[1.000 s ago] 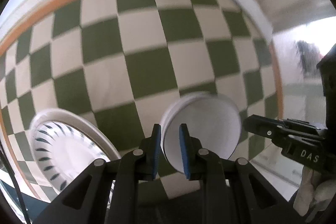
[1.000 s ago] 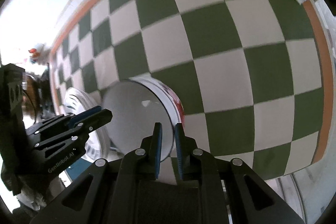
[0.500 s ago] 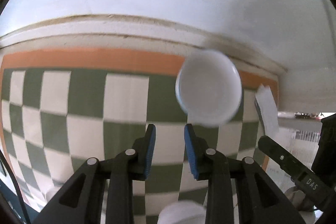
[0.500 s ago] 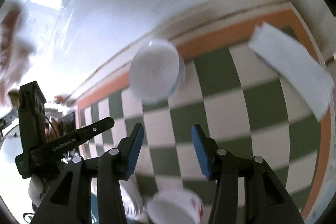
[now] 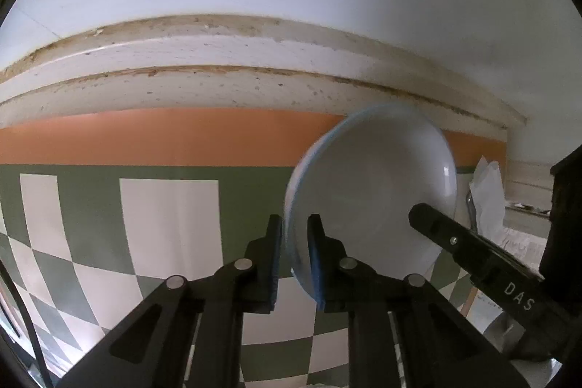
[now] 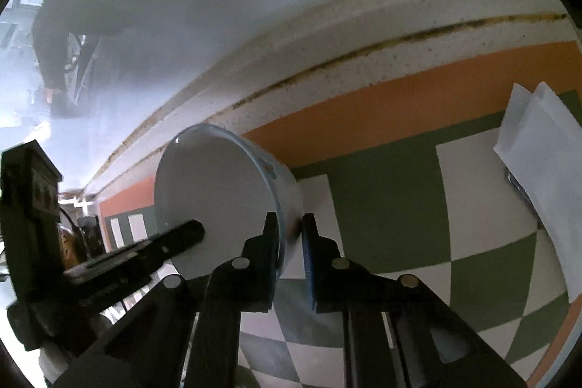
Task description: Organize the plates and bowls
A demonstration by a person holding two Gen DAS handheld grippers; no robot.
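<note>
A white bowl with a thin blue rim stands on the checked cloth close to the orange border, by the wall. My left gripper is shut on its left rim, one blue pad inside and one outside. In the right wrist view the same bowl shows blue marks on its outer wall. My right gripper straddles the opposite rim, its jaws closing with the bowl wall pressed between the pads. Each view shows a black finger of the other gripper at the bowl: the right one's finger and the left one's finger.
The green-and-white checked cloth ends in an orange band against a stained white wall moulding. A folded white paper lies to the right of the bowl, also seen as the paper in the left wrist view.
Both grippers let go of the nearer white bowl beside the striped plate, travelled with open jaws to the far bowl by the wall, and closed on its opposite rims.
</note>
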